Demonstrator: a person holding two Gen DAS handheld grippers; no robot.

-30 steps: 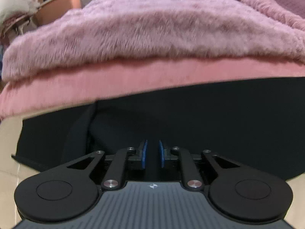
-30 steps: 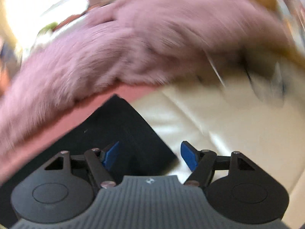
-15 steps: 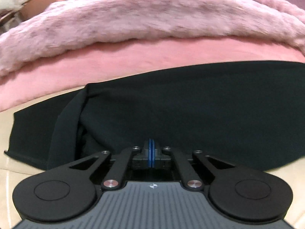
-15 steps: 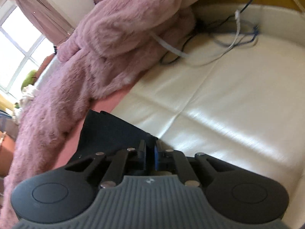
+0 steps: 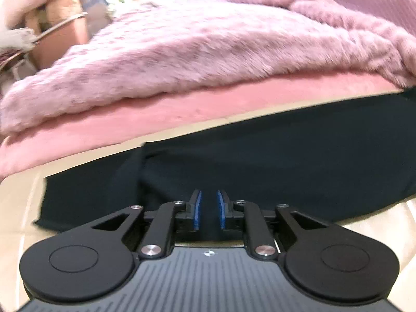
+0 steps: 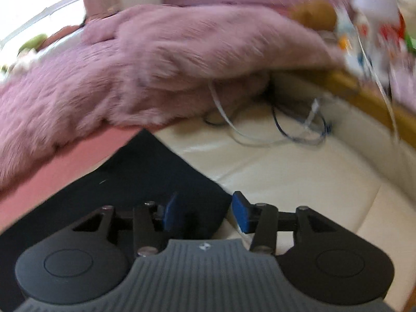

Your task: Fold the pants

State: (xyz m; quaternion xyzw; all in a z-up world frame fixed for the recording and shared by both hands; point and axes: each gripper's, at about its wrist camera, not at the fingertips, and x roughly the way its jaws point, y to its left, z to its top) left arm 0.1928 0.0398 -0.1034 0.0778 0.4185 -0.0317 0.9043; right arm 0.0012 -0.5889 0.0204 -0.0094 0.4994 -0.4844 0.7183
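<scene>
The left claw (image 5: 208, 209) is seen with its blue-padded fingers (image 5: 196, 209) parted by a narrow gap, and nothing is gripped between them. Directly under and ahead of this claw the black fabric pants (image 5: 260, 163) are spread flat, with a raised fold line running away from the claw just to the left of its tip. Beyond the pants a pink bed sheet (image 5: 156, 119) is seen, and farther ahead it is overlaid by a fluffy mauve fur blanket (image 5: 208, 46). At the left and right of the claw the pants are bordered by a glossy cream leather cushion (image 5: 23, 202).

The right claw (image 6: 205, 212) is held wide, its blue-padded fingers (image 6: 240, 212) well apart, and nothing is held. Its left finger is placed over a corner of the black pants (image 6: 145, 174), while its right finger is placed over the cream cushion (image 6: 299, 176), just past the fabric's edge. Ahead and to the left, the pink sheet (image 6: 70, 163) and the mauve fur blanket (image 6: 156, 59) are seen again. Ahead and to the right, loose white and blue cables (image 6: 299, 132) are lying on the cushion near the blanket's edge. The far background of this view is blurred.
</scene>
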